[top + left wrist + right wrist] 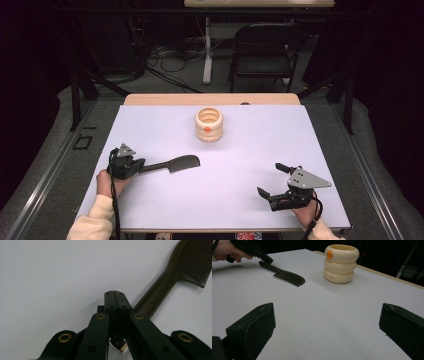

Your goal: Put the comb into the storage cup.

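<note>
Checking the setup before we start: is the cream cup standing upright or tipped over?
Upright. The cup sits on its base on the table with its open mouth facing up; the right gripper view shows its stacked rings level.

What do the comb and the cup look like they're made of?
Comb: probably hard plastic, dark with a matte finish; the fine teeth and handle look moulded as one piece. Cup: cream, smooth, slightly glossy stacked rings; plastic or glazed ceramic, can't tell which.

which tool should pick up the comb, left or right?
Left. The left tool sits shut at the dark plastic comb handle, not gripping it; the right tool, open, hovers well away.
</note>
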Motion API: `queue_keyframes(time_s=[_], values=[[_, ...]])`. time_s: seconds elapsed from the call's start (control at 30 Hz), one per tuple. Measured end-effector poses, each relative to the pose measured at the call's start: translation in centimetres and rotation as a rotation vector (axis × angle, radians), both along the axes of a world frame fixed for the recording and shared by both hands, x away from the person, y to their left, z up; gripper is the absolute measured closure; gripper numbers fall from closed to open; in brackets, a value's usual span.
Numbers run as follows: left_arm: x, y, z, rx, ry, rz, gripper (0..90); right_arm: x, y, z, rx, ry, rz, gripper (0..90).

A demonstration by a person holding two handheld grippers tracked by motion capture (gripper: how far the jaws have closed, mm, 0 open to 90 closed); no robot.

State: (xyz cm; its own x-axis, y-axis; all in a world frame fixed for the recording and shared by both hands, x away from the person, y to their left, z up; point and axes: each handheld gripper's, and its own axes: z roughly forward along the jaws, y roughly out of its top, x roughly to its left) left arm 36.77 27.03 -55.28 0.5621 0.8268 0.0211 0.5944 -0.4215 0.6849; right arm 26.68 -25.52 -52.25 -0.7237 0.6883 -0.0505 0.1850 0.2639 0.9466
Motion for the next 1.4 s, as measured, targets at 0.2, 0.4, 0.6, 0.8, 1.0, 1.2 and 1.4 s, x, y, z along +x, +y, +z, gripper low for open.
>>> queue_keyframes(time_s=[0.2,0.4,0.6,0.8,1.0,1.2,1.4], values=[[-0.1,0.1,0.2,-0.009,-0.002,0.01,82.2,0.0,0.0,0.0,0.0,0.002,0.004,0.0],[-0.3,0.4,1.2,-0.069,-0.042,0.035,62.1,0.0,0.0,0.0,0.002,0.003,0.003,0.0],[-0.3,0.6,2.0,-0.07,-0.071,0.004,43.1,0.0,0.0,0.0,0.0,0.001,0.006,0.0],[-0.4,0.6,2.9,-0.064,-0.095,-0.011,22.1,0.0,0.0,0.0,0.003,0.004,0.008,0.0],[-0.3,0.3,3.1,-0.035,-0.09,-0.083,9.2,0.1,0.0,0.0,0.002,0.004,0.007,0.0],[-0.2,-0.4,3.5,0.022,-0.084,-0.126,0.5,0.1,0.0,0.0,0.004,0.007,0.007,0.0],[-0.1,-0.9,3.9,0.055,-0.079,-0.157,0.0,0.1,0.1,-0.1,0.006,0.009,0.007,0.0]])
